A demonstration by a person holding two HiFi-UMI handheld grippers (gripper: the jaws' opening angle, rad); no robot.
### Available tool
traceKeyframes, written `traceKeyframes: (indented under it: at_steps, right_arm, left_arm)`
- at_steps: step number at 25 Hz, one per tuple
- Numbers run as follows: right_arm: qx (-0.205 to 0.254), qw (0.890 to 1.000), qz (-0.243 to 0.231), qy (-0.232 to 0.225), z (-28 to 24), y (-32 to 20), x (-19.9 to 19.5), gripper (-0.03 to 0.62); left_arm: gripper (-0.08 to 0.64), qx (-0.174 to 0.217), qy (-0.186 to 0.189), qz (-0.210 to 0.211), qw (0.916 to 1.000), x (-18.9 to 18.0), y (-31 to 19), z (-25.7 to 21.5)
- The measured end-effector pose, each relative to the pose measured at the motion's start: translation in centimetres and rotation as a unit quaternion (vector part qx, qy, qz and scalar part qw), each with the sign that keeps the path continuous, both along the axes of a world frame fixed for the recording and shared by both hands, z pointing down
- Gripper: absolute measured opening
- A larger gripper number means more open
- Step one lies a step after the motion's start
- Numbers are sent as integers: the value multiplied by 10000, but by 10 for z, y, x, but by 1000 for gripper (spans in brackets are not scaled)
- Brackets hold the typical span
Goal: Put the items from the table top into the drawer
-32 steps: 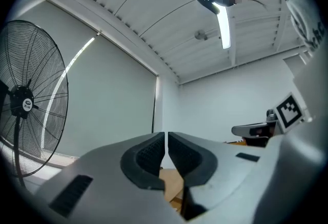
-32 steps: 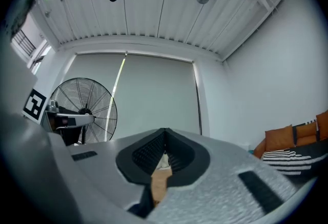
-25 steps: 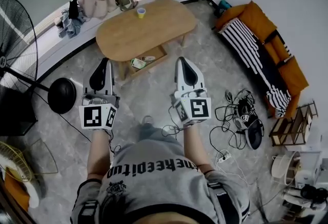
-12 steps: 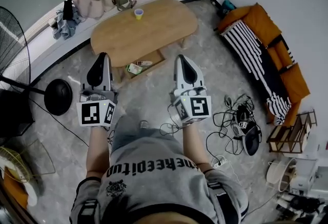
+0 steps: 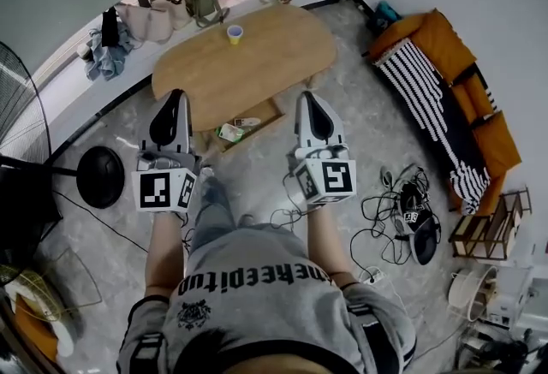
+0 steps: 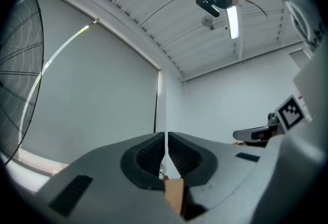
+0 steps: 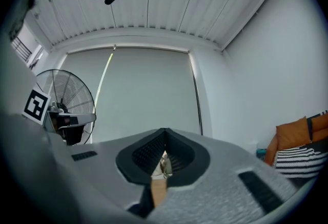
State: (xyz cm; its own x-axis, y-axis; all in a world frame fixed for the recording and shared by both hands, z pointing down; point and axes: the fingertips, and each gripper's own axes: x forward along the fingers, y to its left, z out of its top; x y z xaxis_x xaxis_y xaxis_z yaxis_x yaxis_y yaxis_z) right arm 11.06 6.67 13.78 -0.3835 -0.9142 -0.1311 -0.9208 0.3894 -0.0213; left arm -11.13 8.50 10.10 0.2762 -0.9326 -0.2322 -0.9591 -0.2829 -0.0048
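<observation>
Table (image 5: 274, 56) carries cup (image 5: 235, 33), well beyond left gripper (image 5: 176, 97) and right gripper (image 5: 309, 98), fingers together.

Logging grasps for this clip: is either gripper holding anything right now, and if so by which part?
Nothing is held. The left gripper and the right gripper both have their jaws together with nothing between them.

Head view: steeply down onto table (image 5: 248, 56) from way up; gripper views: tilted up at ceiling (image 7: 154, 2), sharing just fan (image 7: 77, 89)
</observation>
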Motion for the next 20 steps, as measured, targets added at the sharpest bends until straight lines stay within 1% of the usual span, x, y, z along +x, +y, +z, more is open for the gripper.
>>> traceKeyframes:
  at_steps: [9,20]
  right_arm:
    - [71,9999,125,2,-6,-99,-48,3]
    - [-13,9991,434,-14,-4,-182,-94,3]
  left_arm:
    - [20,7,-21,149,9999,-47,-104,-4]
    - [20,-44,-71,456,9989,-93,-201,-2]
